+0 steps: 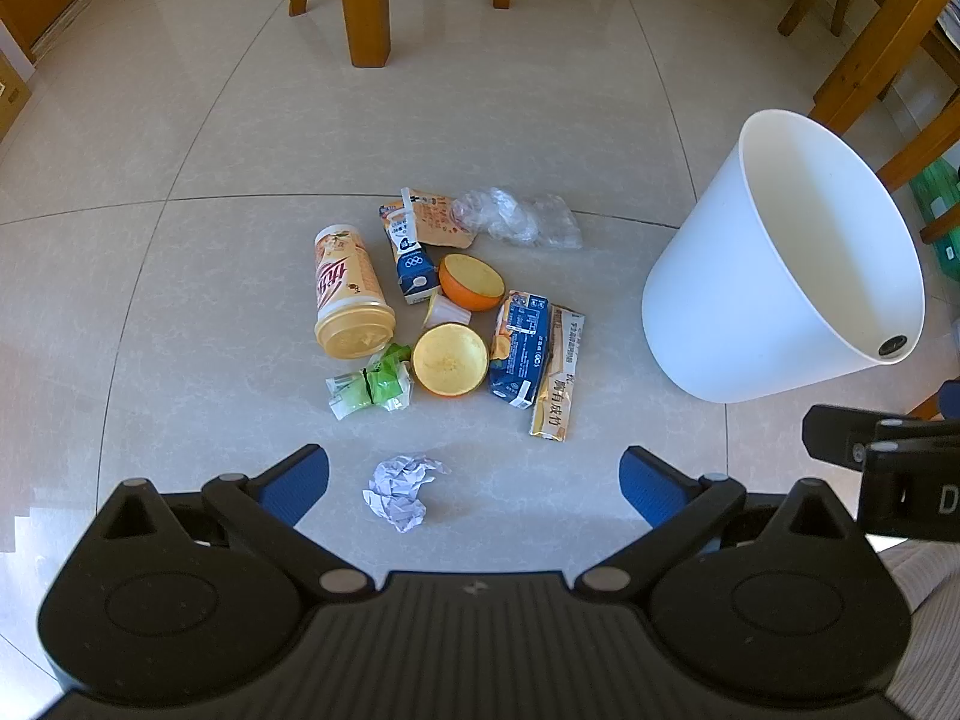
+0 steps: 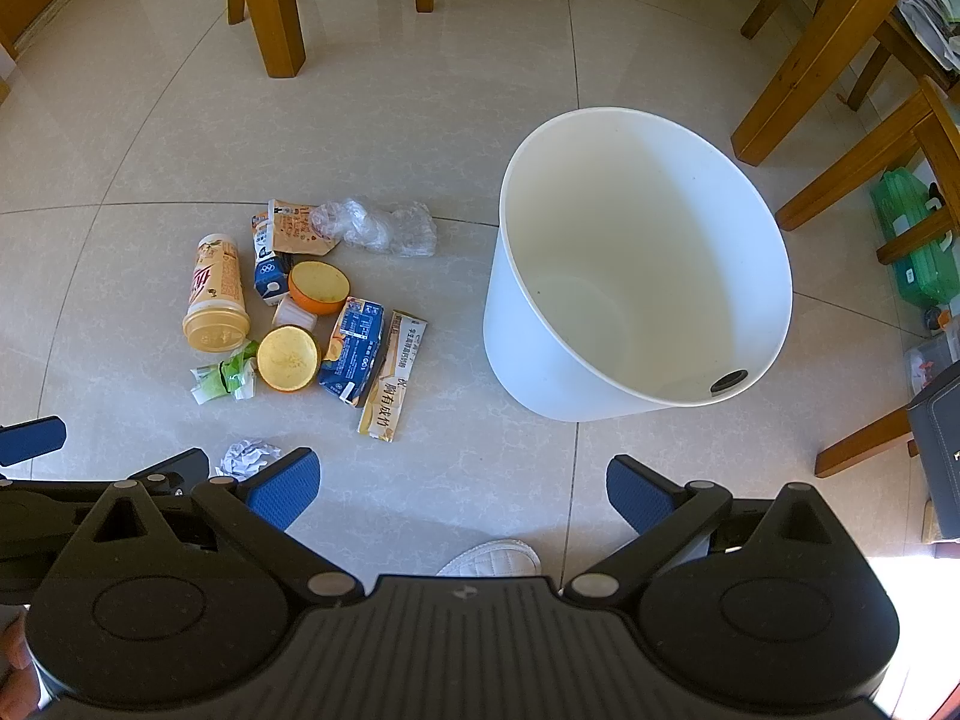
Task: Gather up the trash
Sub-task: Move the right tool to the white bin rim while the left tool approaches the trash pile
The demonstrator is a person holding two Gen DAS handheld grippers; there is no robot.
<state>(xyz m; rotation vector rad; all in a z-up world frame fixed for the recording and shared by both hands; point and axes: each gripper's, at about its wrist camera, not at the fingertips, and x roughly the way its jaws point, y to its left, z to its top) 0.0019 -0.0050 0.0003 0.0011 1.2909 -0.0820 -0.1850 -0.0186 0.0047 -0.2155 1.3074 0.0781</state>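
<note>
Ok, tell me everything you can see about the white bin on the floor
The white plastic bin is a round, tapered bucket, wider at the rim than at the base, standing upright on the beige tiled floor. Its smooth inside looks empty, with a small dark oval hole just under the near rim. It sits to the right of the pile of litter, apart from it, with wooden chair legs behind. Nothing touches it but the floor.

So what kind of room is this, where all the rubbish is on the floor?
Probably a dining room at home. There are wooden table and chair legs standing on a shiny tiled floor, and a white bin beside the pile of food wrappers.
</note>
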